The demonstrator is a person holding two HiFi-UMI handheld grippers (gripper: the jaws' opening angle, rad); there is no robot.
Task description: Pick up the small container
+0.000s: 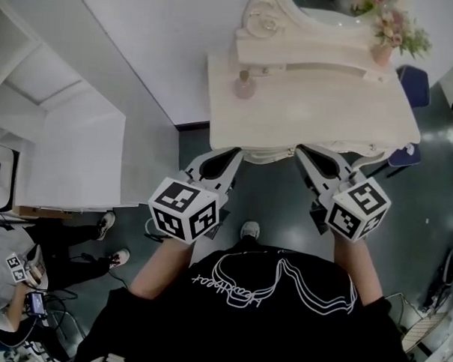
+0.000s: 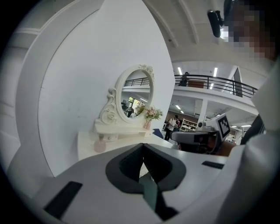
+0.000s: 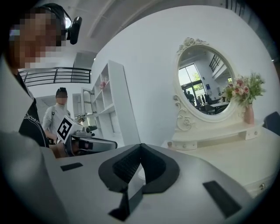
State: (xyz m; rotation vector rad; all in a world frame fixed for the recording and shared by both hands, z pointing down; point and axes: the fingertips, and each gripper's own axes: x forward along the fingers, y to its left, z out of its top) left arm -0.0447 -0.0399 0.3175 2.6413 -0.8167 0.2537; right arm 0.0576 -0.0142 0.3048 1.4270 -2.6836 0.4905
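Container: on the table, left side, by the mirror base, well ahead of both claws.
Left claw: pressed together, empty, at the table's front edge.
Right claw: likewise closed and empty.
Approach: the left claw is nearer, so spread its jaws early and straddle the container level.

The person holds both grippers out in front of the chest, side by side and a little apart, pointing away. The left gripper has its jaws together with nothing between them. The right gripper is likewise closed and empty. Both bare forearms reach forward, bent at the elbow.
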